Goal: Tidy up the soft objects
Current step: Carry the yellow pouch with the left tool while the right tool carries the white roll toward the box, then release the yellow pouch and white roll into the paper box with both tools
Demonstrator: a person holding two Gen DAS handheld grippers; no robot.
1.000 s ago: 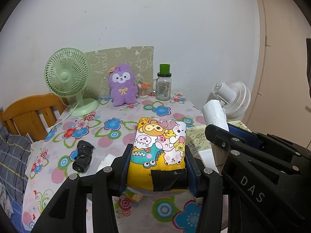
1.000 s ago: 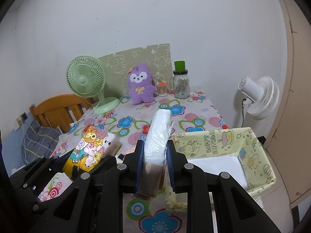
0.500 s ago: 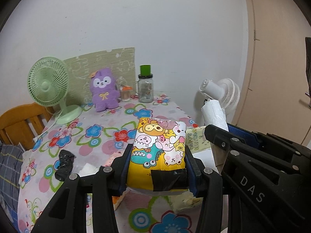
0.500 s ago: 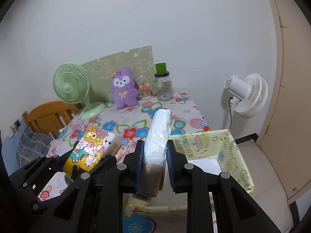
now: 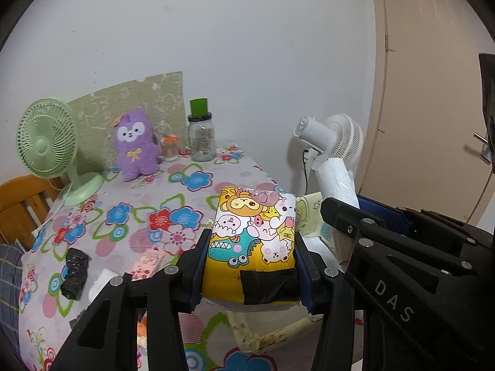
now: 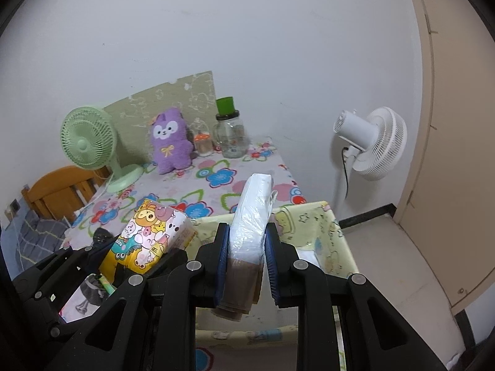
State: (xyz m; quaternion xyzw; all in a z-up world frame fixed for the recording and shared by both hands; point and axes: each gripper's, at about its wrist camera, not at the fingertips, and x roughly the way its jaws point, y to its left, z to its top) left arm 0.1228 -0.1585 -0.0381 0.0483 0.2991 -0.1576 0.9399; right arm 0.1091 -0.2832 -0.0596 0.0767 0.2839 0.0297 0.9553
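1. We are over a bench under a flowered cloth, pushed against a white wall, with a green desk fan, a purple plush toy and a glass jar at its far edge. A white standing fan stands on the floor beyond.
2. Our left gripper has its jaws clamped on a yellow cartoon-printed tissue pack — held in the air above the bench's near corner.
3. Our right gripper has its jaws drawn narrow on a white plastic-wrapped pack, which stands upright above the pale yellow fabric bin.
4. Both packs are soft and slick. We judge that the wrap could slide between the pads, and the white pack — gripped low, with most of it above the jaws — could tip over.
5. The two grippers sit just beside each other, so a careless swing could knock one pack against the other gripper.
6. The bin's walls look limp. If we let go too far out, a pack may catch the rim, fold it down and drop to the floor.
7. A black crumpled bag lies on the bench, apart from our path.
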